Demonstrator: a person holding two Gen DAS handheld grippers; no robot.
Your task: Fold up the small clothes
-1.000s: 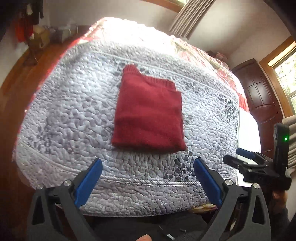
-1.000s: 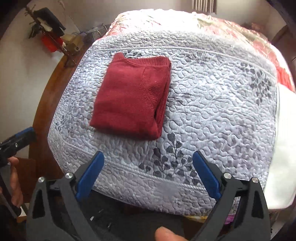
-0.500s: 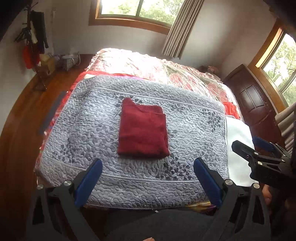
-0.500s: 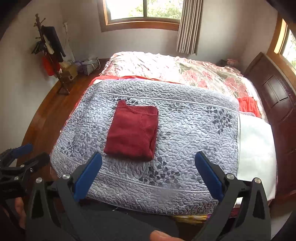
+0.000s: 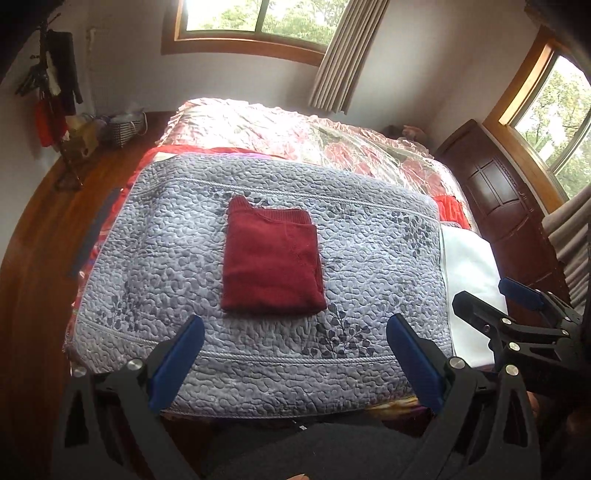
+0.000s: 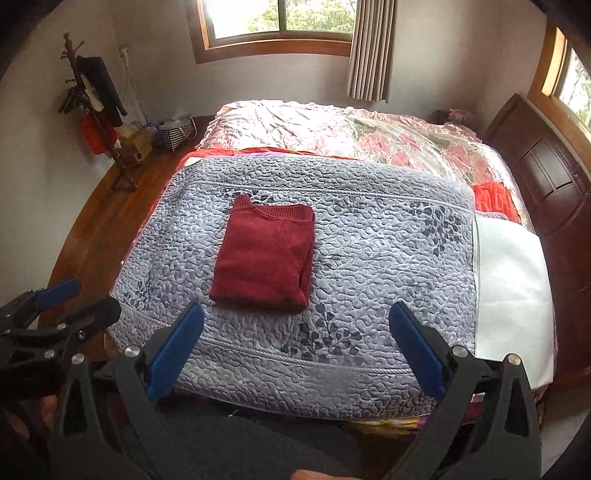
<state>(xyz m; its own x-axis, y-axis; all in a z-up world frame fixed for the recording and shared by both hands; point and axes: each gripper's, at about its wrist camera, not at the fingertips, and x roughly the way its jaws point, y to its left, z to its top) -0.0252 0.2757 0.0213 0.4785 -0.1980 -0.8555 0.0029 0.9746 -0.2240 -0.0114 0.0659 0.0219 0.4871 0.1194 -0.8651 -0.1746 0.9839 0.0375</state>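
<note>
- One red sweater (image 5: 271, 260) was in view, folded into a compact rectangle, ribbed collar edge at its far side.
- It lay flat near the middle of one grey quilted blanket (image 5: 369, 266), which covered the near part of the bed (image 5: 295, 129); a floral cover was spread over the far part.
- One white cloth (image 5: 469, 266) lay at the right edge of the blanket, with a red fabric piece (image 6: 493, 197) just beyond it.
- Two hand-held grippers counted, each with two blue-padded fingers.
- Left hand-held gripper (image 5: 293, 354): jaws spread wide, nothing between them, touching nothing. Its pads hung above the near edge of the blanket, well apart from the sweater.
- Right hand-held gripper (image 6: 295, 350): jaws likewise spread wide and empty, held over the near blanket edge, clear of the sweater.
- In the left wrist view the right hand-held gripper appeared at the right edge, beside the white cloth; in the right wrist view the left one appeared at the left edge, over the wooden floor (image 6: 96, 229).
- Both pointed forward and downward across the bed from its near side, roughly level with each other.
- A fingertip (image 6: 314, 474) showed at the bottom edge of the right wrist view; the rest of the hands was out of sight.
- Two windows (image 5: 258, 22) seen, one on the far wall, one on the right; one coat stand (image 6: 94, 107) in the far left corner.
</note>
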